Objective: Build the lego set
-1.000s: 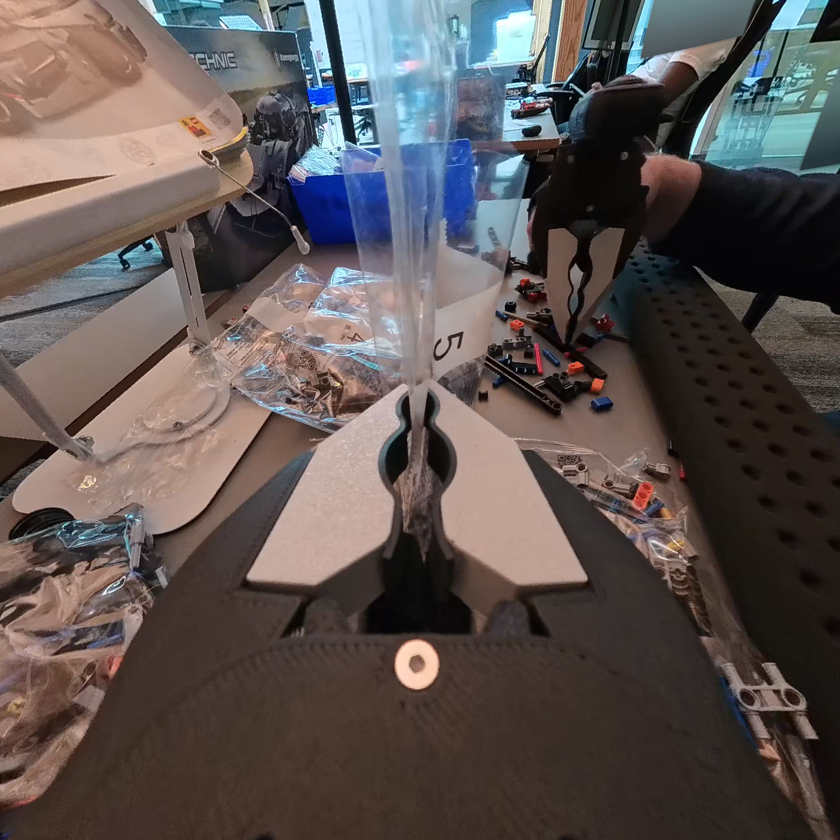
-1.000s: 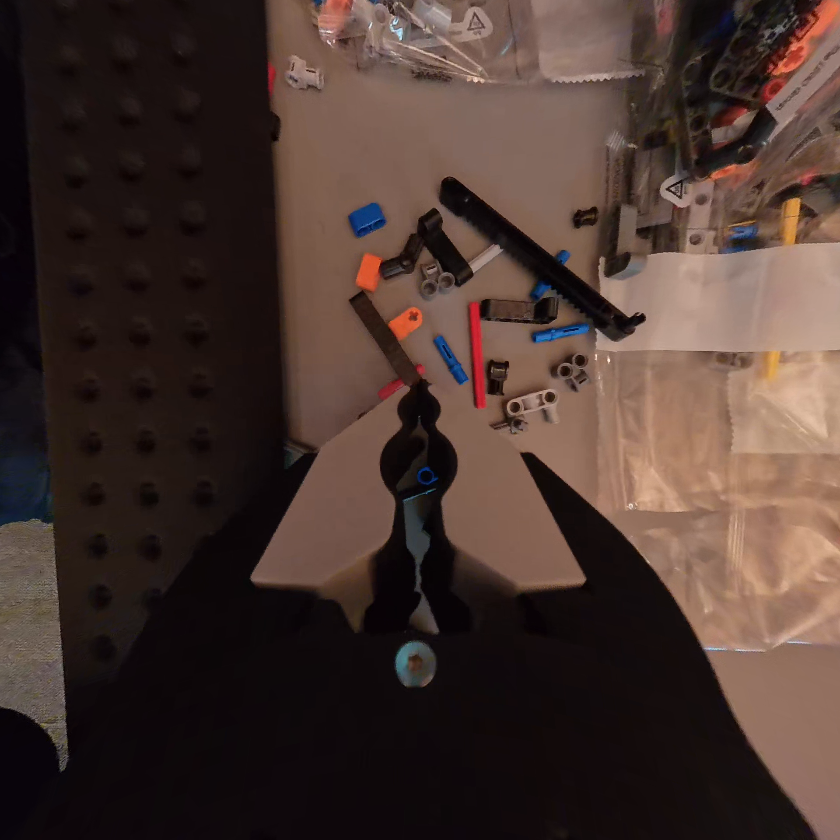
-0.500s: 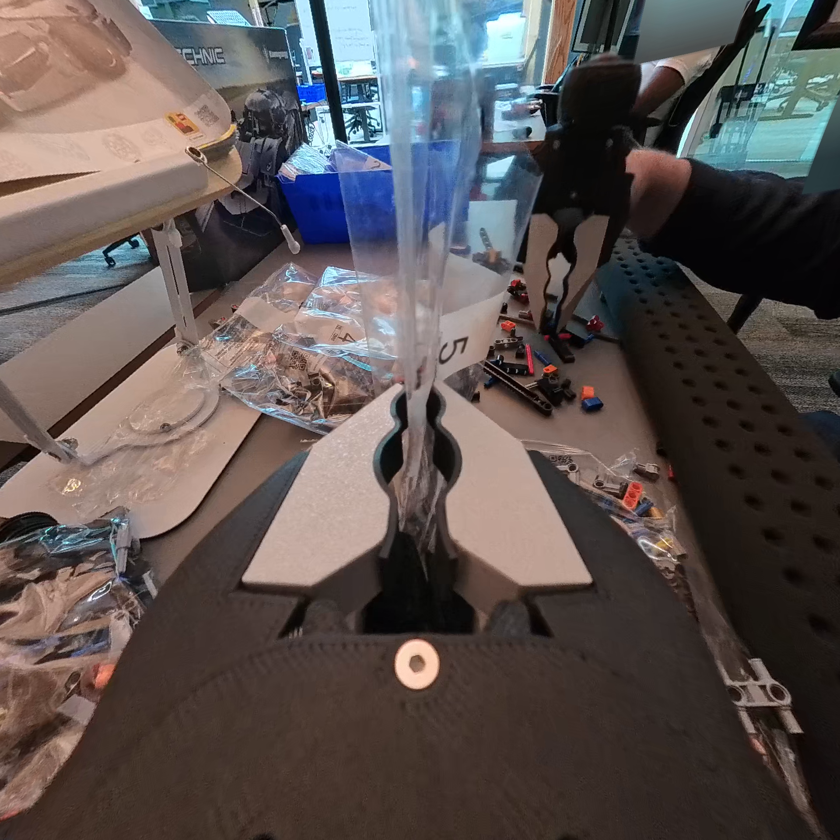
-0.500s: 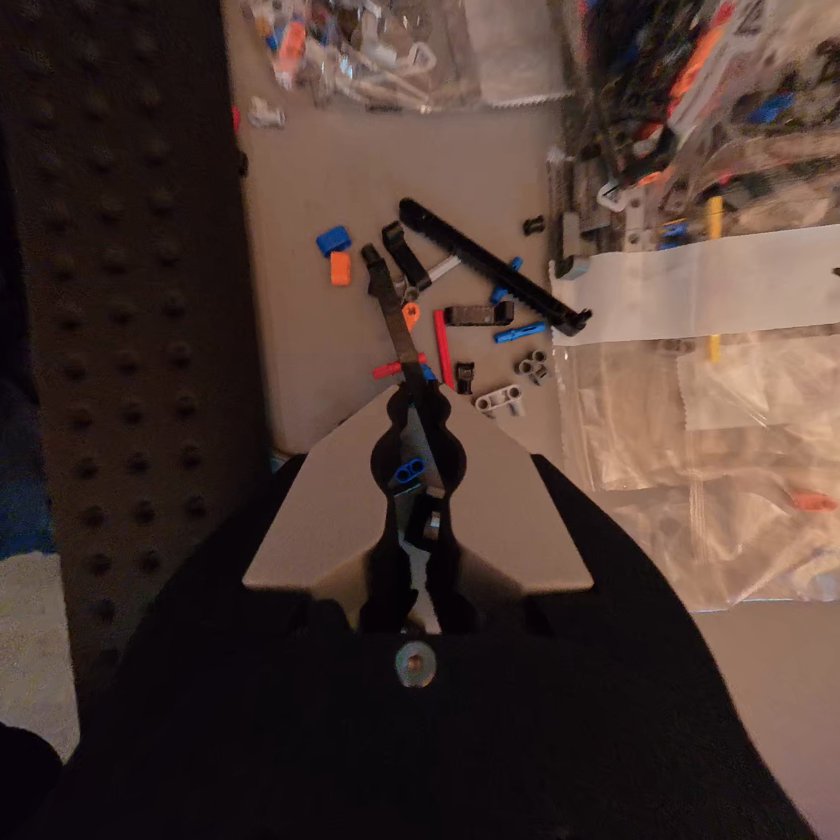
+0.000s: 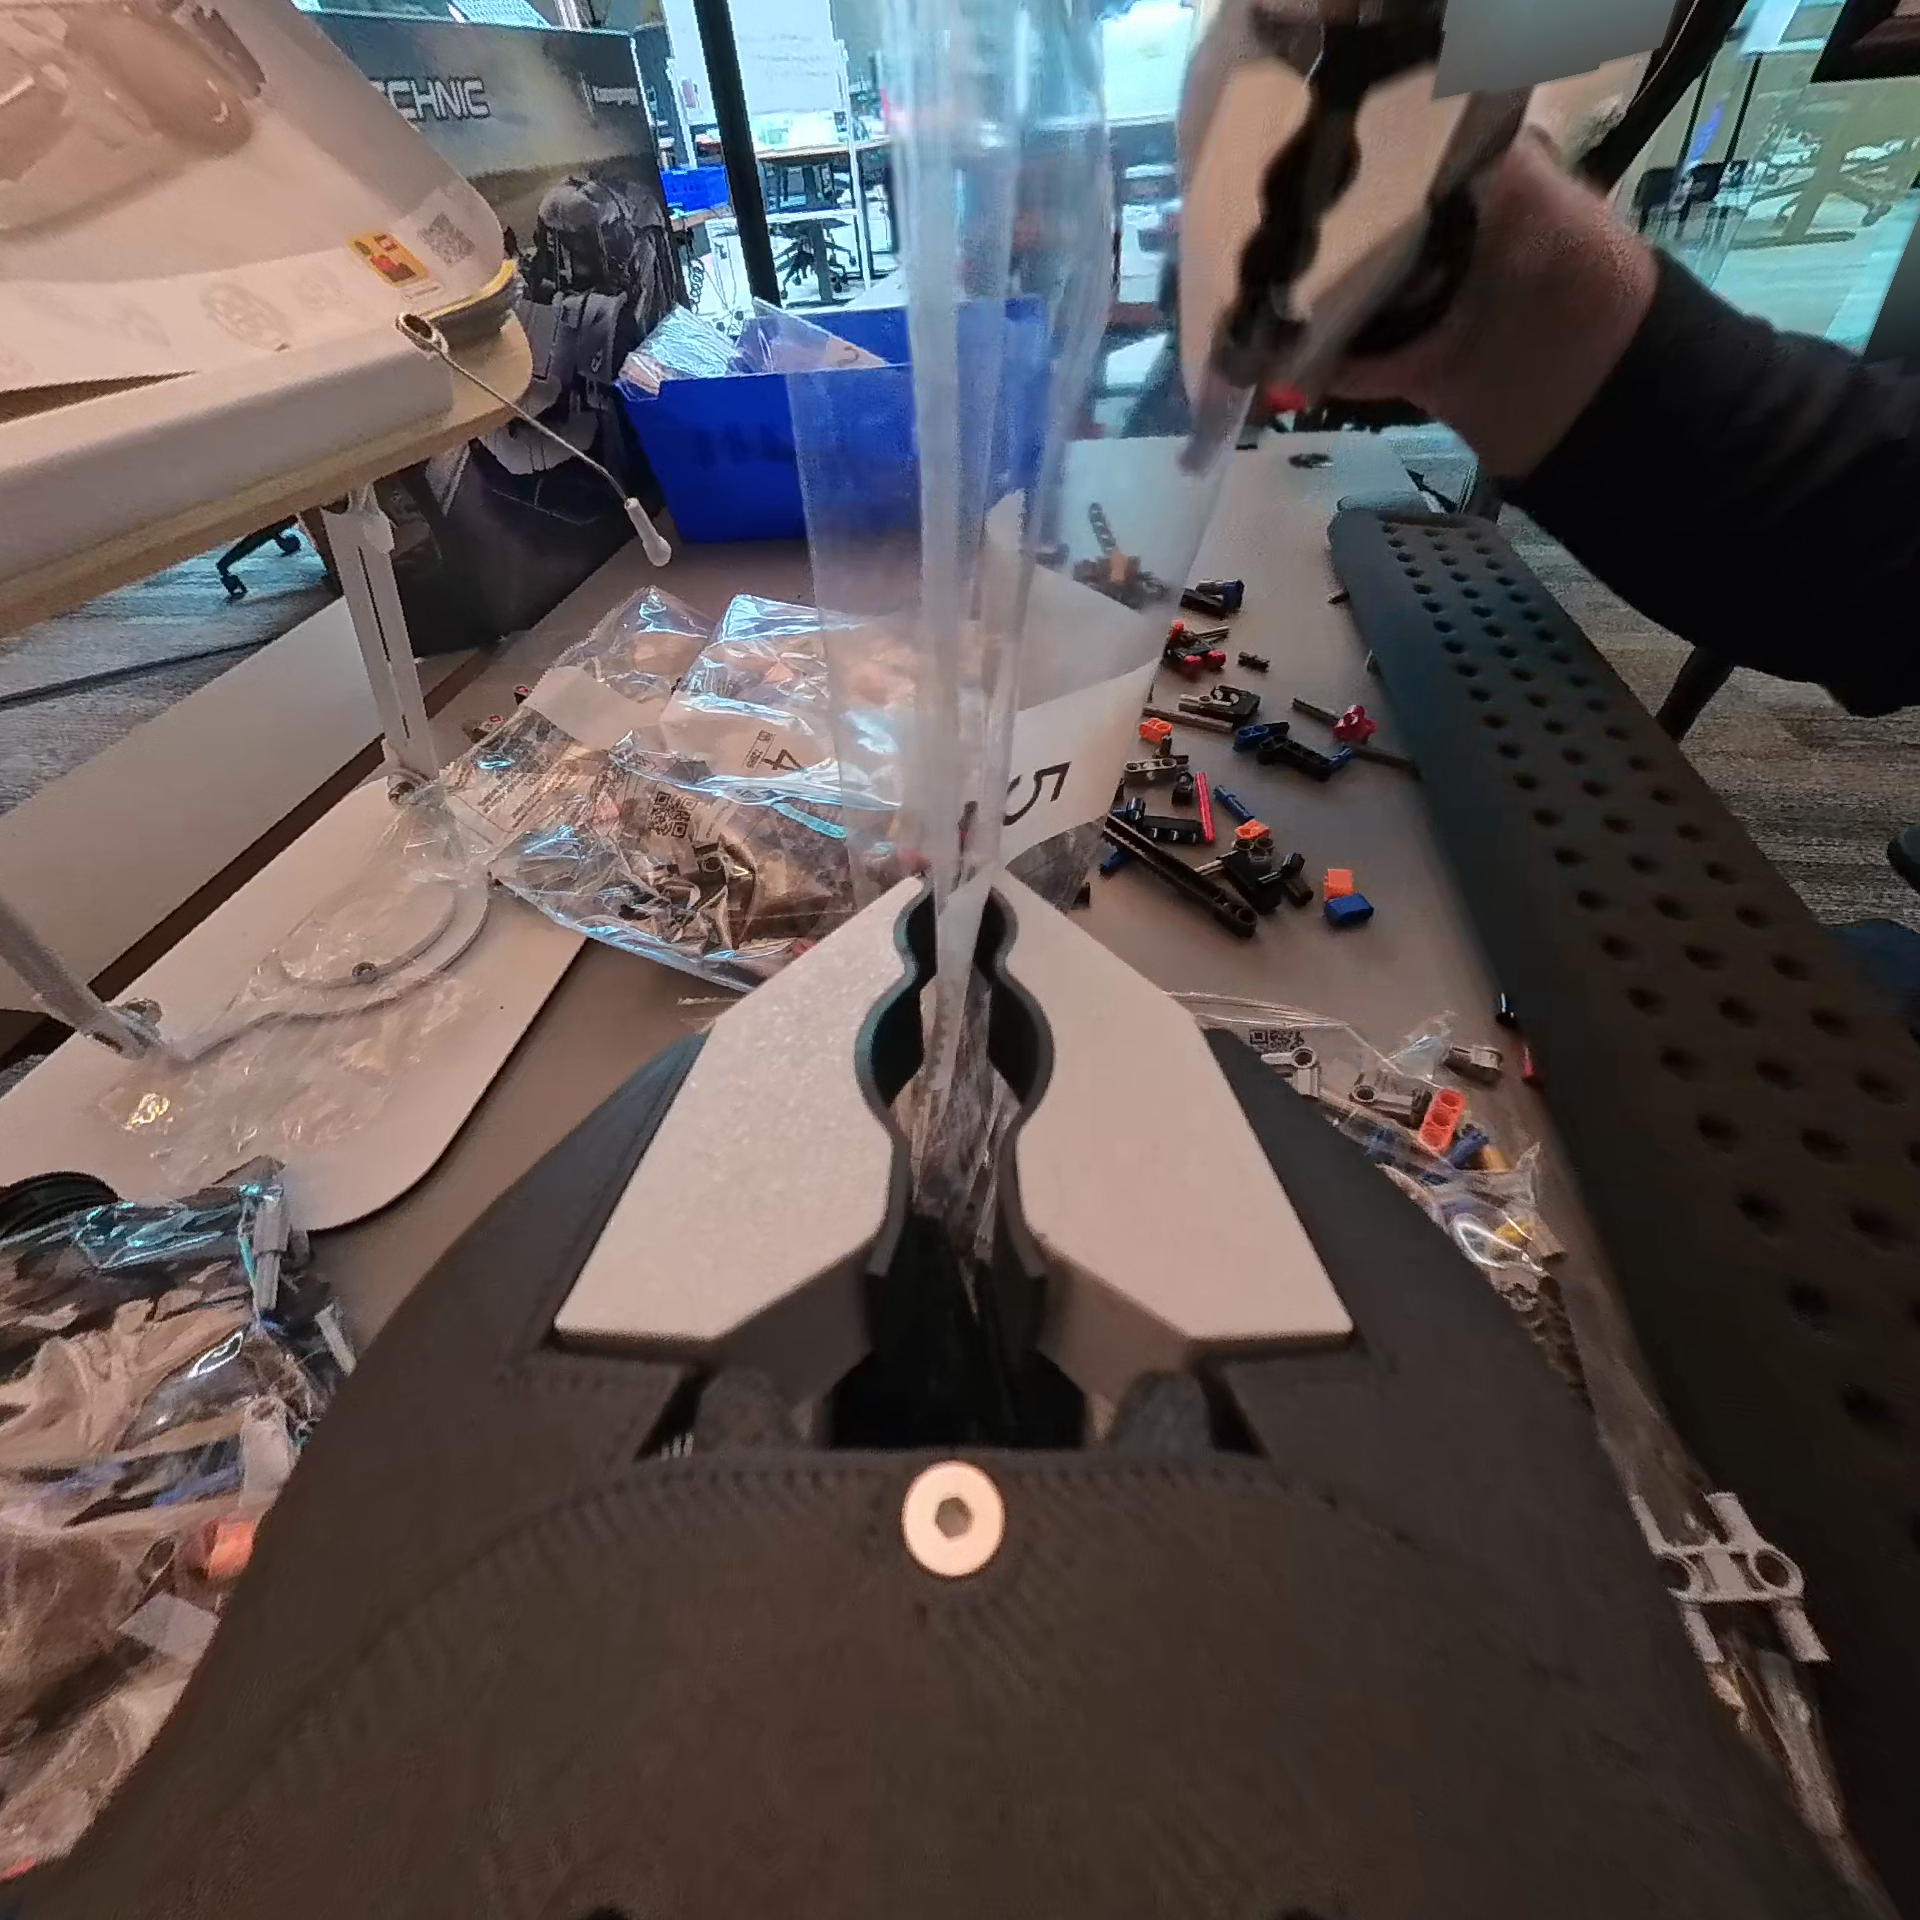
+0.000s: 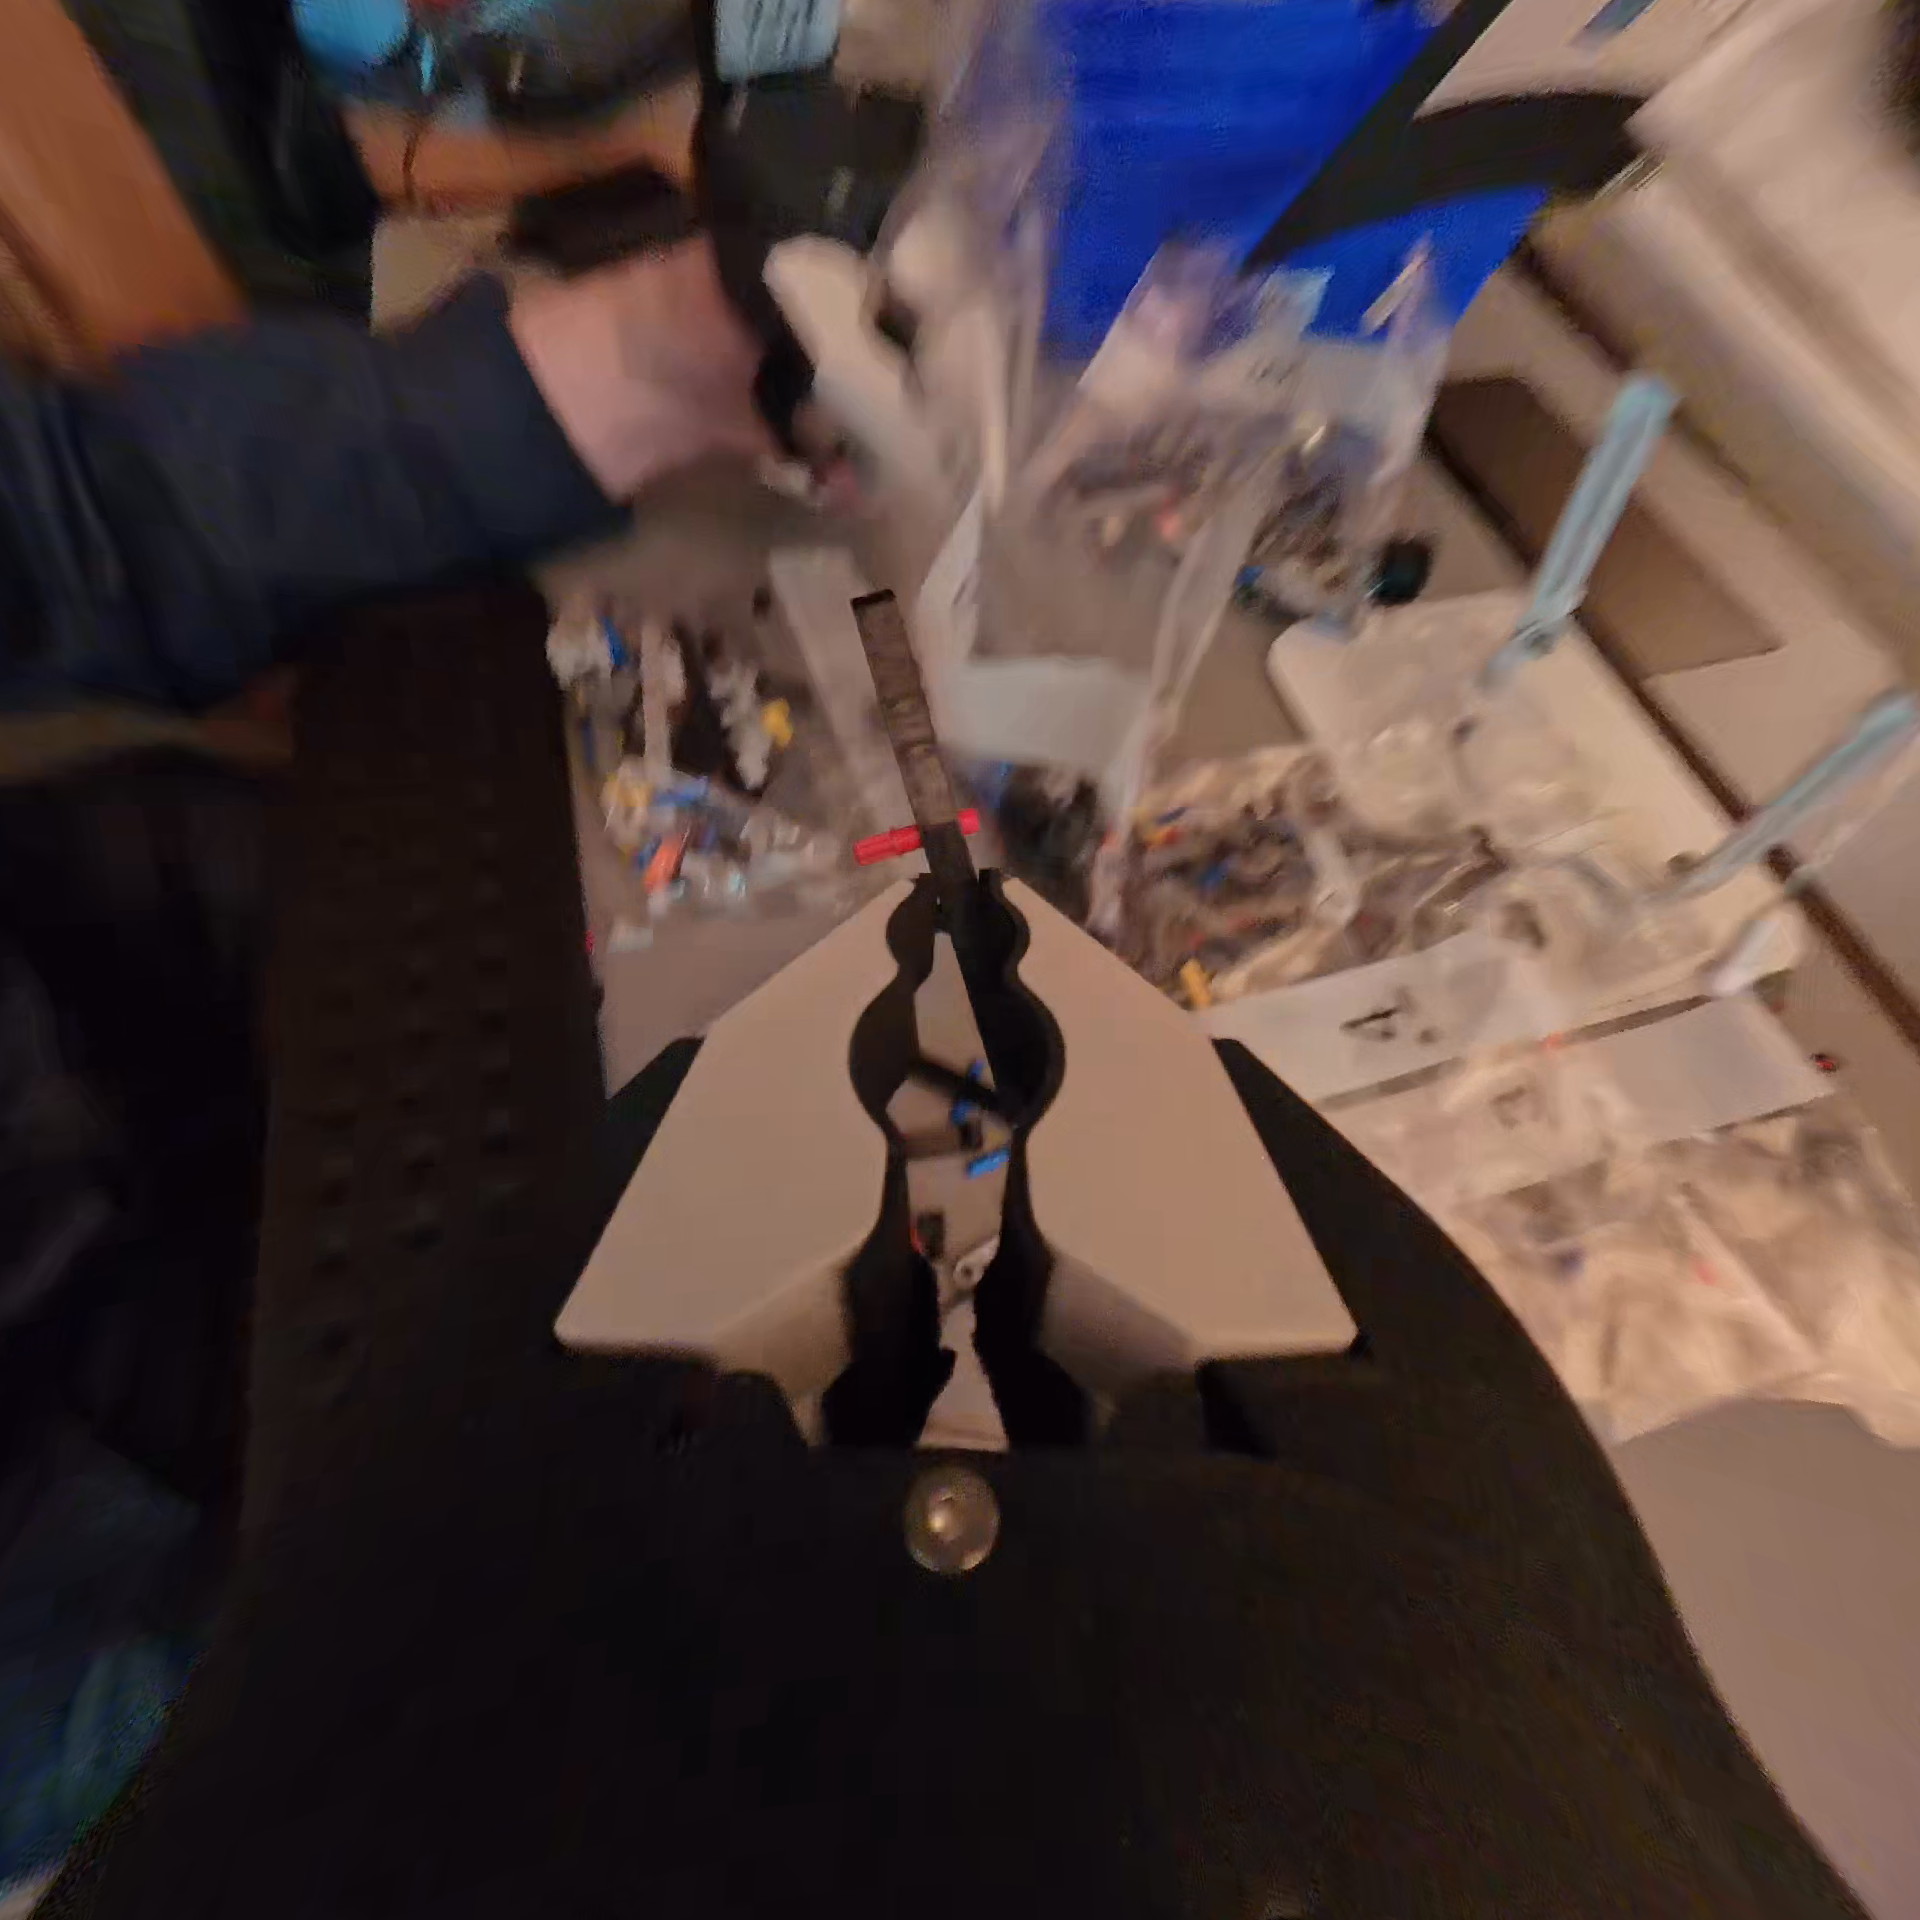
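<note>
Lego pieces lie scattered on the desk. Left hand-held gripper pinches a clear bag upright; right hand-held gripper, blurred, seemingly clamps a black beam aloft.

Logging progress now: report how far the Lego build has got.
Done: one bag emptied, loose parts on the table. In hand: the left hand-held gripper pinches the clear bag; the right hand-held gripper holds a black beam with a red pin. Left: sealed bags, no model visible.
</note>
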The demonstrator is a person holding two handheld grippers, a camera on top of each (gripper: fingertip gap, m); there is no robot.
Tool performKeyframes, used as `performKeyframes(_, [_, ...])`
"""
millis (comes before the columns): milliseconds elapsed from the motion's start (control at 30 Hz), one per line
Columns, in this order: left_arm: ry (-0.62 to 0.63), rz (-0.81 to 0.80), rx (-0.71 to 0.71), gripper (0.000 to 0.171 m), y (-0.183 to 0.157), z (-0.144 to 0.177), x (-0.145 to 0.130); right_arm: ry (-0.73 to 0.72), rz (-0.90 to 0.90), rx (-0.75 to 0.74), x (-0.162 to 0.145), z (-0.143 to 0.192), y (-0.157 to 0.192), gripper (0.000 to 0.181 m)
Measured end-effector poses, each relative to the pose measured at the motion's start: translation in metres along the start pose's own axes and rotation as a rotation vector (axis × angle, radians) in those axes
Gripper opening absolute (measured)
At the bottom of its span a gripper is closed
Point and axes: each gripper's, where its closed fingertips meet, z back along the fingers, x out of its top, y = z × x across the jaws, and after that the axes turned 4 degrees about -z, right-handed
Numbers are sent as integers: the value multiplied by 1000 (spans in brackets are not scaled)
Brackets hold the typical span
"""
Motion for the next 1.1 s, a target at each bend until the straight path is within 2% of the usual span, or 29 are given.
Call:
performKeyframes(67, [-3, -2, -1, 4, 0, 0, 1, -24, 16, -86, 23, 6, -11, 6])
performKeyframes(133, [-7, -2, -2, 4, -1, 0, 1, 37, 89, -223, 37, 9, -24, 5])
performKeyframes(233, [-16, -3, -2, 4, -1, 1, 3, 206, 254, -386, 48, 6, -38, 6])
performKeyframes(433, [-25, -6, -7, 3, -2, 1, 5, 533, 645, -481, 68, -28, -41, 6])
performKeyframes(500, [-30, 0, -12, 2, -2, 1, 5, 593, 733, -426, 71, -45, -32, 6])
performKeyframes(567, [-26, 2, -14, 2, -2, 0, 4, 643, 716, -313, 65, -66, -19, 9])
performKeyframes(633, [-20, 3, -15, 1, -2, 0, 2, 689, 702, -305, 61, -72, -25, 19])
performKeyframes(733, [-33, 7, -17, 0, -2, 0, 4, 678, 678, -316, 64, -61, -34, 13])
performKeyframes(767, [-36, 8, -14, 0, -2, 0, 5, 676, 666, -296, 63, -56, -32, 6])
performKeyframes(833, [-38, 10, -14, 0, -1, 0, 6, 706, 694, -285, 57, -48, -33, 6])
performKeyframes(900, [-40, 9, -12, 0, -1, 0, 7, 714, 737, -347, 62, -41, -42, 5])
performKeyframes(967, [-40, 12, -13, 0, -1, 0, 6, 735, 774, -321, 61, -39, -38, 5])
performKeyframes(1100, [-41, 18, -3, 0, 1, 3, 6, 913, 842, -284, 46, -33, -38, 5])
